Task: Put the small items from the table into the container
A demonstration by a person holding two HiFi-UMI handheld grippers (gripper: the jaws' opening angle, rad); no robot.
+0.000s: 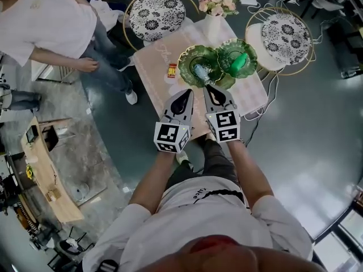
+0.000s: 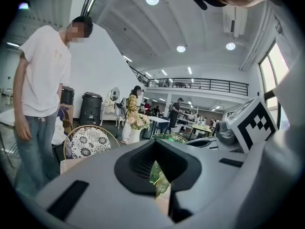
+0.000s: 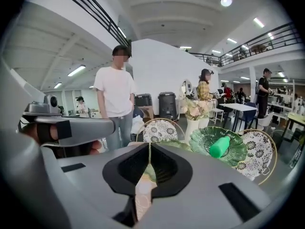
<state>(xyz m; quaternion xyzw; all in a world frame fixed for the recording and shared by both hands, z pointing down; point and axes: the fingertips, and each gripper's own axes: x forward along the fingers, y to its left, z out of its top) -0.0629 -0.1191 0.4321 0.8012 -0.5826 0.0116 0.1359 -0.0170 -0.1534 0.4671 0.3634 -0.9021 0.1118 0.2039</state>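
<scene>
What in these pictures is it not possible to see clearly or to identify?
- Red-and-yellow item on the table, head view: too small to identify.
- Pale blue item in the left green dish, head view: too small to identify.
- Left gripper view: the left gripper hides most of the table.

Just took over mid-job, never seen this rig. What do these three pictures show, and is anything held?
No robot: a person holds a two-jaw gripper in each hand. The head view looks down from their head on the left gripper and right gripper above a table. The other two views ride on the grippers, looking along their jaws. On the table: two green dishes, a green bottle in one, a small red item, a vase. Both grippers are shut and empty.
</scene>
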